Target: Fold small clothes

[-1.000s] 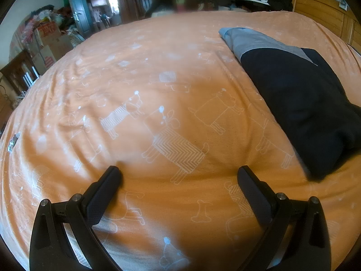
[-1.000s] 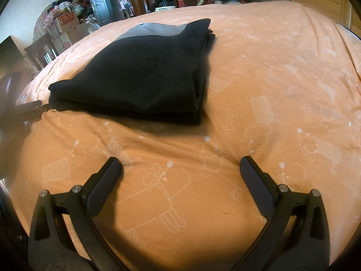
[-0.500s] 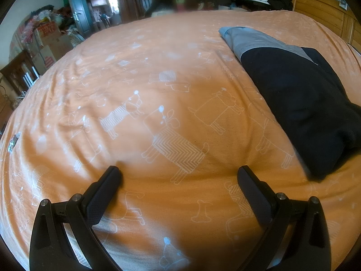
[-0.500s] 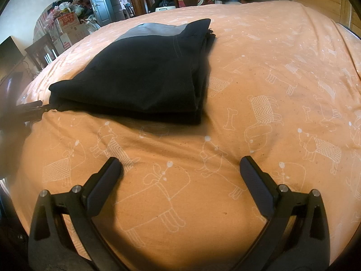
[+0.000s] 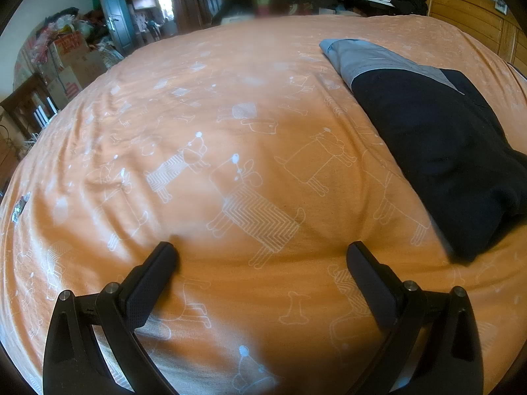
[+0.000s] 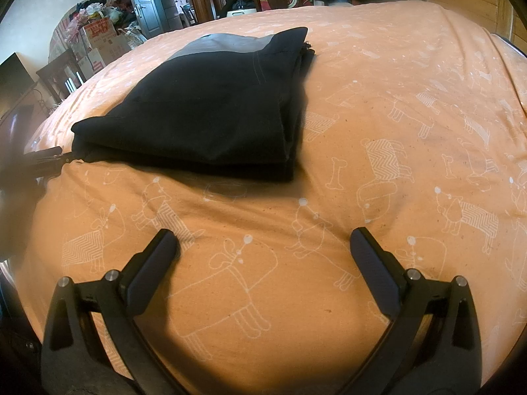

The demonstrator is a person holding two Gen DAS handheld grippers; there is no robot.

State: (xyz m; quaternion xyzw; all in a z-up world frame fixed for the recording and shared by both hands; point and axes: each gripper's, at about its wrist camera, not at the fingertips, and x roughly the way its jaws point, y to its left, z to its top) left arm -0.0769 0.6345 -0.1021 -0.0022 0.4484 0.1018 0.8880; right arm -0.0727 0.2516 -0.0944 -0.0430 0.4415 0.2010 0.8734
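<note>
At upper centre of the right wrist view, the dark garment (image 6: 210, 108) is lying folded on the orange bedspread (image 6: 395, 131). The left gripper (image 5: 260, 256) and right gripper (image 6: 263, 243) are hovering spread and empty, suggesting the fold is finished; any next move calls for reaching toward the garment.

Warm daylight falls across the orange bedspread (image 5: 230, 138), brightest toward its far side, while the near strip lies in soft dark shadow in both views. The folded dark garment (image 6: 214, 112) casts a narrow black shadow along its near edge and shows almost no surface detail. A bright doorway (image 5: 163, 0) at the far left glares white. Fisheye distortion bulges the bed and curves the wooden headboard (image 5: 471, 10) at the far right; black vignette cuts the corners. The far clutter is smeared and out of focus, and the right view's left edge is blurred.
</note>
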